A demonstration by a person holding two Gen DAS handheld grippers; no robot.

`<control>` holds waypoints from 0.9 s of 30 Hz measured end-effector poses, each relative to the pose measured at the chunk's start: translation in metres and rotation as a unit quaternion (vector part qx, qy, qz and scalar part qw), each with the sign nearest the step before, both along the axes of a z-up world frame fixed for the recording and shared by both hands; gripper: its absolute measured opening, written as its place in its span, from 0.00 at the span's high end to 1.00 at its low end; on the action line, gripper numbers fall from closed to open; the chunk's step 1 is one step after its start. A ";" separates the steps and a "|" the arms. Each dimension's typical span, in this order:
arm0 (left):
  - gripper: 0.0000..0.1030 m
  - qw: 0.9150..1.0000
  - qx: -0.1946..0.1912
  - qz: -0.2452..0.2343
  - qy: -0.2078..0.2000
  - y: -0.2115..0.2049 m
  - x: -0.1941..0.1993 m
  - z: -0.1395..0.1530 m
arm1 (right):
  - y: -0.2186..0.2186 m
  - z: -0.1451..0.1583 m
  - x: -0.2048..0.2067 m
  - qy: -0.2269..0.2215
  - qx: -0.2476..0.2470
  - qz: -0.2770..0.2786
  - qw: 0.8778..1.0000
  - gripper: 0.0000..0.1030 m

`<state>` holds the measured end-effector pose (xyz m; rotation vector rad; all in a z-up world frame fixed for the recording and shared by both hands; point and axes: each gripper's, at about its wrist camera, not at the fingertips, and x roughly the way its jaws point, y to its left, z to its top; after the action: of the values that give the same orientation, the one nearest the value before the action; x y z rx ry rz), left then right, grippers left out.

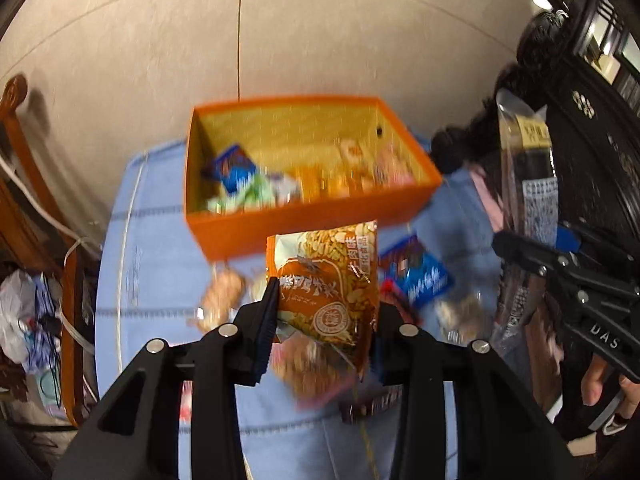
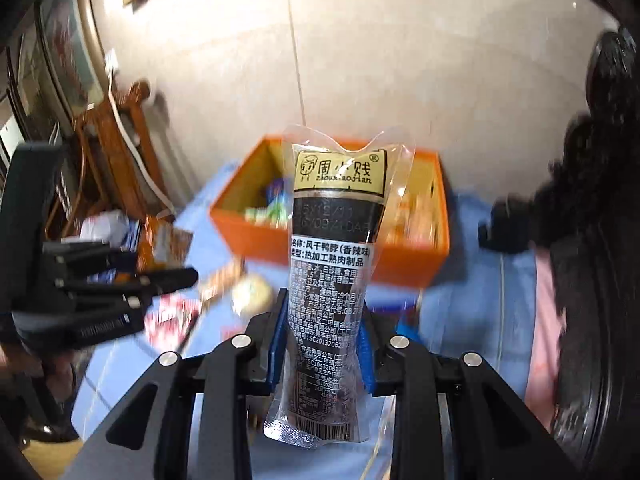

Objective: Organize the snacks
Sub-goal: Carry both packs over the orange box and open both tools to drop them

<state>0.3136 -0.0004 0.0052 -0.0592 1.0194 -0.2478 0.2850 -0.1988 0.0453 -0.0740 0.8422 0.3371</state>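
The left gripper (image 1: 324, 312) has its jaws pressed on one orange peanut packet (image 1: 328, 284), held upright so it can be carried; the orange box (image 1: 304, 216) sits just ahead of the jaws, beyond the packet top. The right gripper (image 2: 324, 336) has its jaws closed narrow around one long black vacuum-packed stick (image 2: 334, 264), gripped at its lower part so the label end points to the same box (one box only). On the blue cloth (image 1: 160, 264) between jaws and box lie several loose snacks, too blurred to count; I judge both held items go into the box next.
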 end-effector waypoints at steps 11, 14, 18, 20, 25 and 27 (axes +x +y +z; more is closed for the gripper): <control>0.64 0.999 0.007 0.041 -0.001 0.000 0.128 0.010 | 0.000 -0.008 0.145 0.002 0.027 -0.045 0.999 0.70; 0.63 0.999 0.012 0.050 0.008 0.000 0.153 -0.003 | 0.006 -0.024 0.166 0.009 0.023 -0.050 0.998 0.70; 0.50 0.997 0.016 0.065 0.027 0.000 0.172 -0.028 | 0.010 -0.044 0.189 0.017 0.005 -0.063 0.998 0.56; 0.18 0.996 0.036 0.086 0.017 -0.001 0.174 -0.031 | 0.013 -0.046 0.187 0.009 -0.010 -0.077 0.997 0.49; 0.07 0.994 0.038 0.099 -0.009 0.006 0.166 -0.026 | 0.003 -0.042 0.176 0.000 0.006 -0.082 0.997 0.38; 0.07 0.994 0.037 0.099 -0.013 0.008 0.160 -0.024 | 0.001 -0.040 0.167 0.000 0.012 -0.080 0.997 0.36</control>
<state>0.4738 0.0072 -0.0191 -0.0891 0.9877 -0.0291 0.4524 -0.1977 0.0051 0.0150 0.8381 0.1966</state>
